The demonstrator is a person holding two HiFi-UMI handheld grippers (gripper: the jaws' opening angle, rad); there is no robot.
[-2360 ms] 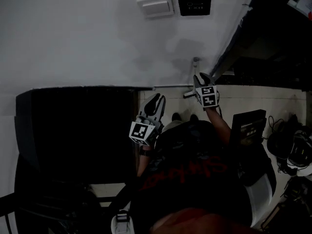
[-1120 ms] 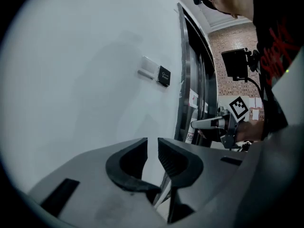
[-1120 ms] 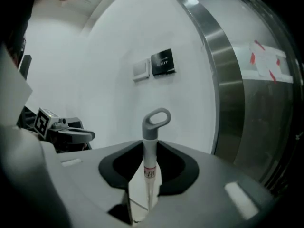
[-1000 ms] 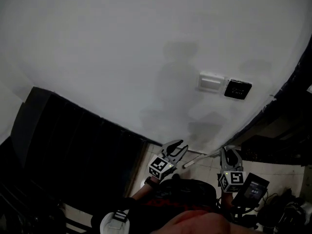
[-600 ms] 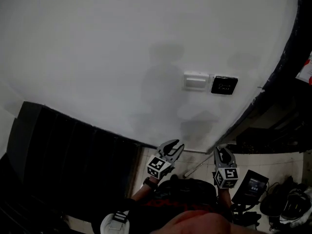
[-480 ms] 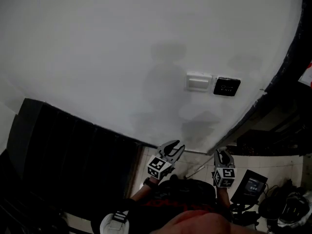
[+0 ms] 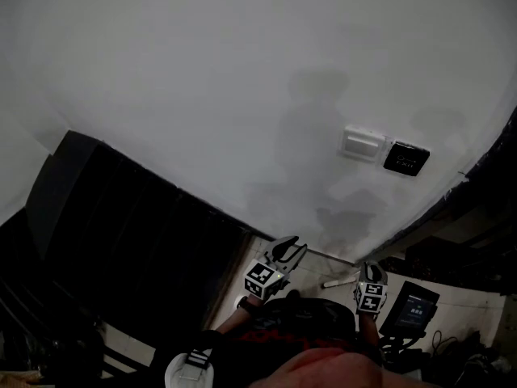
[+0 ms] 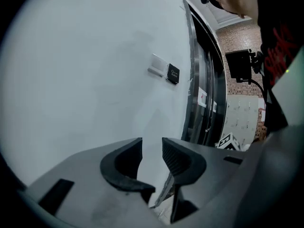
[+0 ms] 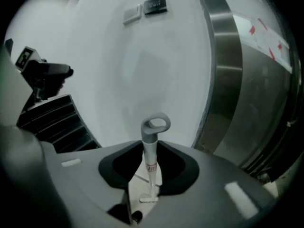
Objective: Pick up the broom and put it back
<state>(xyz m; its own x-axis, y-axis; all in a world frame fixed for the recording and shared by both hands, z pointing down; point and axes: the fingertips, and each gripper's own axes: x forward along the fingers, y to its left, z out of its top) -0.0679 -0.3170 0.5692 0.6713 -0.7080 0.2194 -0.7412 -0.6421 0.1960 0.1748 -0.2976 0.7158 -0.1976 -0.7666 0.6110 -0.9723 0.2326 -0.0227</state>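
Observation:
The broom's grey loop handle (image 9: 155, 124) stands upright between the jaws of my right gripper (image 9: 152, 156), which is shut on its white shaft. Below them the shaft runs down to the small brush head (image 9: 148, 199) on the floor. In the head view only a short white stub of the broom (image 7: 333, 283) shows, left of the right gripper (image 7: 370, 270), low by the wall. My left gripper (image 7: 289, 245) hangs apart to the left, open, with nothing between its jaws. In its own view the left gripper (image 8: 152, 148) faces the white wall, and a thin pale shaft (image 8: 164, 194) shows beyond the jaws.
A dark slatted block (image 7: 121, 241) fills the left. On the white wall are a white switch plate (image 7: 361, 144) and a black panel (image 7: 404, 158). A steel door frame (image 9: 228, 70) rises on the right. A black device with a screen (image 7: 410, 305) stands near the right gripper.
The right gripper has sunk lower with the broom, and less of the white shaft sticks out to its left. The left gripper has barely shifted. The head view has tilted.

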